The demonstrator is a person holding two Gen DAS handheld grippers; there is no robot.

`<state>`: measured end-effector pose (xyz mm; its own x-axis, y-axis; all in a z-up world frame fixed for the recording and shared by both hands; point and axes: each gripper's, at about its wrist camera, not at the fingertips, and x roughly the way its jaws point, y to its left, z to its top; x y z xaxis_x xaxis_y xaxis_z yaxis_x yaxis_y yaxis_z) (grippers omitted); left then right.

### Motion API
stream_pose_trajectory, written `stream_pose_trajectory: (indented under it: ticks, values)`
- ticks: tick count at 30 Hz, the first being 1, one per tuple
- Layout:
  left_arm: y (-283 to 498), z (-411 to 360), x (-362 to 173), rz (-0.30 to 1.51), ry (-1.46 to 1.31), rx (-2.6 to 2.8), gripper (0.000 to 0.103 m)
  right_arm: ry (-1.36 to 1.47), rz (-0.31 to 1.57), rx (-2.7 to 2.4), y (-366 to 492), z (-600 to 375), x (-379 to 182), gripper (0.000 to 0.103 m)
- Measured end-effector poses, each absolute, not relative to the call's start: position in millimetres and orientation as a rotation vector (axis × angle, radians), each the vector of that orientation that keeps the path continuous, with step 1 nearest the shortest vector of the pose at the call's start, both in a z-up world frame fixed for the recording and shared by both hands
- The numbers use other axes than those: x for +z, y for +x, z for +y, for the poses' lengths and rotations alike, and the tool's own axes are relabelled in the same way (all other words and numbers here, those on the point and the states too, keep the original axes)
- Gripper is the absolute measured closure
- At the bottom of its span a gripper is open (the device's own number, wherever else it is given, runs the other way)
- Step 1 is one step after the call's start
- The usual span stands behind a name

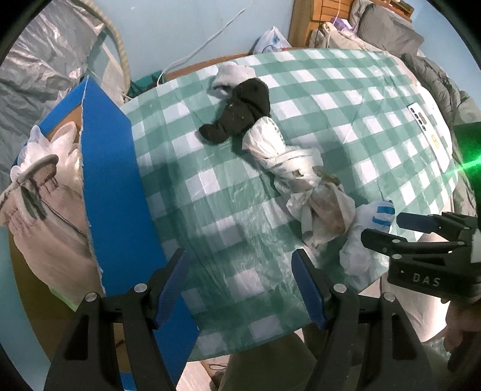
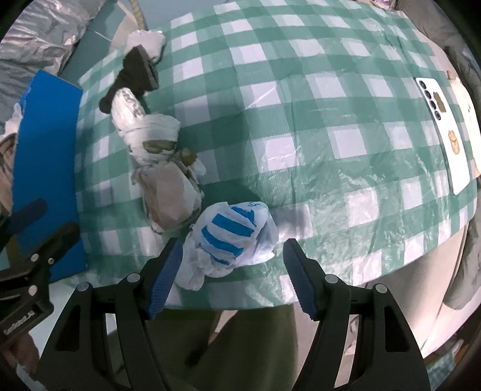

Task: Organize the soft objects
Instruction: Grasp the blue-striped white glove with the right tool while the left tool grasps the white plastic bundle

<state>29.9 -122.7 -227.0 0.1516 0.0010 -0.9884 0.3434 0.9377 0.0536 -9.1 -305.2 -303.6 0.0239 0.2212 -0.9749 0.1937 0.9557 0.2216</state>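
A row of soft items lies on the green-checked tablecloth (image 1: 345,90): a white sock (image 1: 231,75), a black sock (image 1: 240,114), a twisted white plastic bag (image 1: 288,162) with brownish contents, and a white bag with blue stripes (image 2: 234,237). My right gripper (image 2: 233,276) is open, its fingers on either side of the striped bag at the table's near edge. My left gripper (image 1: 240,288) is open and empty over the cloth beside a blue box (image 1: 111,186). The box holds pale cloth items (image 1: 45,195).
A white phone (image 2: 445,132) lies face down at the table's right side; it also shows in the left wrist view (image 1: 427,126). Silver plastic sheeting (image 1: 45,60) is at the left, bedding (image 1: 387,27) behind the table. The right gripper (image 1: 421,237) shows in the left wrist view.
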Motion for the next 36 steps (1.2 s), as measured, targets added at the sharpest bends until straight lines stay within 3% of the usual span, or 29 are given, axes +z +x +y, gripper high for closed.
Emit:
stream_pose_trajectory:
  ticks: [13, 15, 16, 20, 36]
  values:
    - [32.3, -128.2, -228.5, 1.408, 0.309, -0.254, 0.031, 0.261, 1.575, 0.010, -8.4, -303.6, -330.9, 0.034]
    - [33.6, -129.4, -229.2, 1.409, 0.310, -0.253, 0.031, 0.248, 1.569, 0.022, -7.1, -303.4, -329.6, 0.040]
    - [34.3, -130.0, -229.7, 1.410, 0.309, -0.251, 0.030, 0.243, 1.566, 0.034, -5.1, -302.4, -329.0, 0.049]
    - [38.7, -131.3, -230.2, 1.415, 0.289, -0.245, 0.029, 0.207, 1.551, 0.069, 7.5, -298.6, -321.8, 0.054]
    - [62.2, -148.7, -235.0, 1.433, 0.163, -0.195, 0.024, 0.092, 1.503, 0.149, 49.8, -335.7, -299.7, 0.055]
